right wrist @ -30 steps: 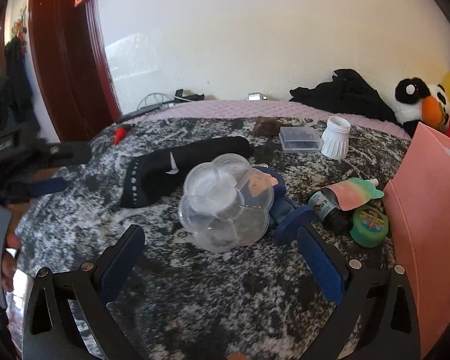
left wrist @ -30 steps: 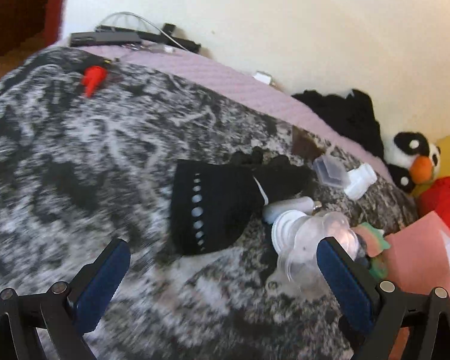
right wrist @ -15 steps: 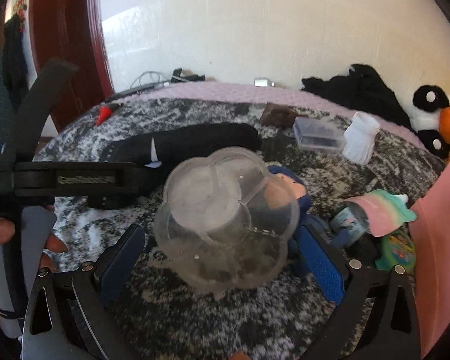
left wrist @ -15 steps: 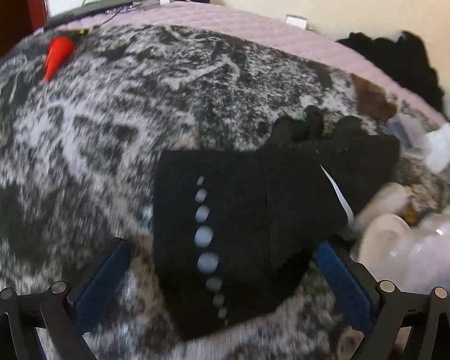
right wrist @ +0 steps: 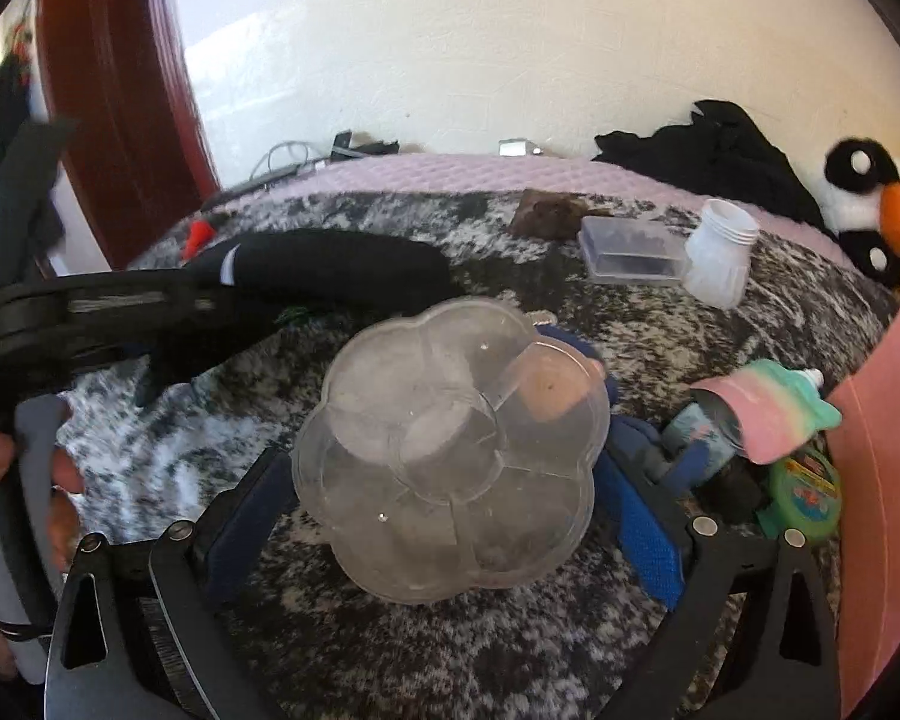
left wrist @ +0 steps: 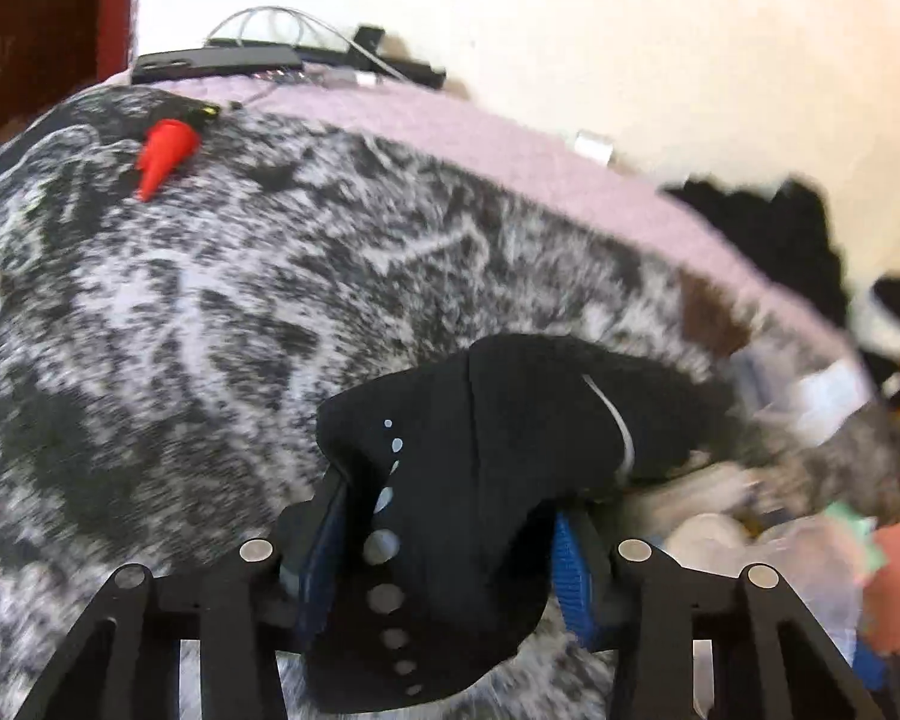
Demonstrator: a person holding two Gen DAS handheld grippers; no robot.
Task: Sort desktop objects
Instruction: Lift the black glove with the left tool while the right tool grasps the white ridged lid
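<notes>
one black fabric sock with white dots [left wrist: 450, 516] on the mottled grey blanket [left wrist: 180, 330], left gripper [left wrist: 444, 546] closing around it; one clear flower-shaped plastic tray [right wrist: 450, 450] between right gripper [right wrist: 444, 516] pads, contact unclear. white jar [right wrist: 720, 252] seen sharply only from right.

one black sock [left wrist: 480, 480], one clear tray [right wrist: 450, 456]

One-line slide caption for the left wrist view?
Left gripper closing its jaws around a black dotted fabric glove on a grey-and-white mottled blanket.
</notes>
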